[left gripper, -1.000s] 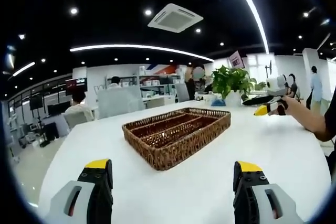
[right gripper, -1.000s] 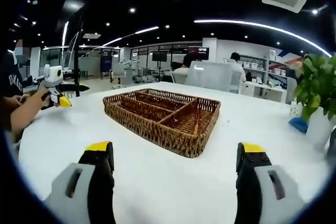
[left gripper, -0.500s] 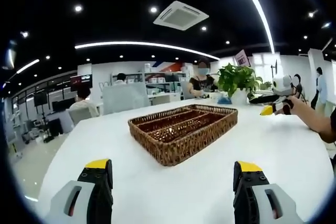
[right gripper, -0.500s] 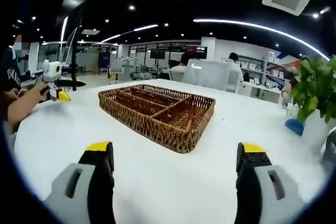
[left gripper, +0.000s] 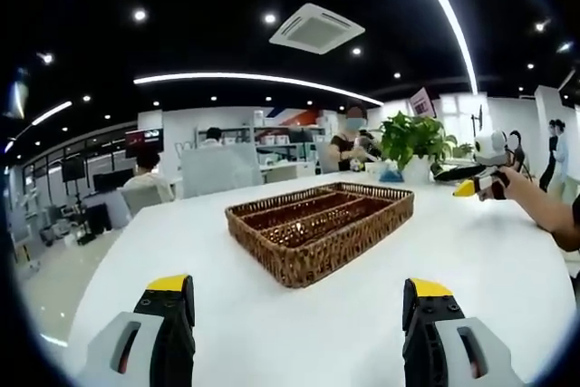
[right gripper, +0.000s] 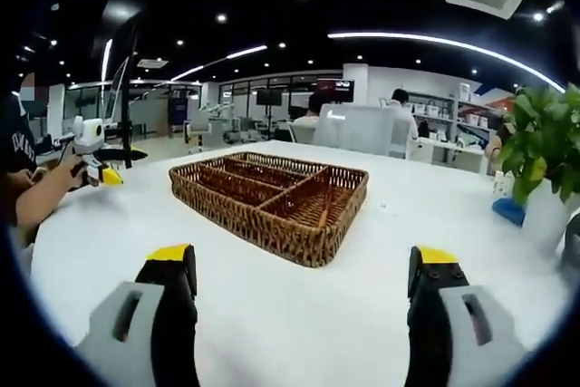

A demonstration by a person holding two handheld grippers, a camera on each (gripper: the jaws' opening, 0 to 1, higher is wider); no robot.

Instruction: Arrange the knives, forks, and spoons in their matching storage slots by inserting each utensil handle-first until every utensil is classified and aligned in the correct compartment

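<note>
A brown wicker tray (left gripper: 319, 222) with long divided slots lies on the white table (left gripper: 227, 314); its slots show bare wicker. My left gripper (left gripper: 299, 289) is open above the table, well short of the tray's near corner, nothing between its yellow-tipped jaws. In the right gripper view the same tray (right gripper: 270, 198) sits ahead, and my right gripper (right gripper: 304, 258) is open and holds nothing, some way back from it. The right gripper (left gripper: 478, 178) also appears at the far right of the left gripper view, held in a hand. The left gripper (right gripper: 93, 159) appears at the far left of the right gripper view.
A potted green plant (left gripper: 412, 142) stands on the table behind the tray, also seen as the plant (right gripper: 544, 156) in its white pot at the right. A forearm (left gripper: 544, 210) reaches in. People sit at desks in the office behind.
Both cameras have shifted slightly, so the tray sits a little differently in each view. A person behind the plant has come into the left gripper view. Both grippers stay open.
</note>
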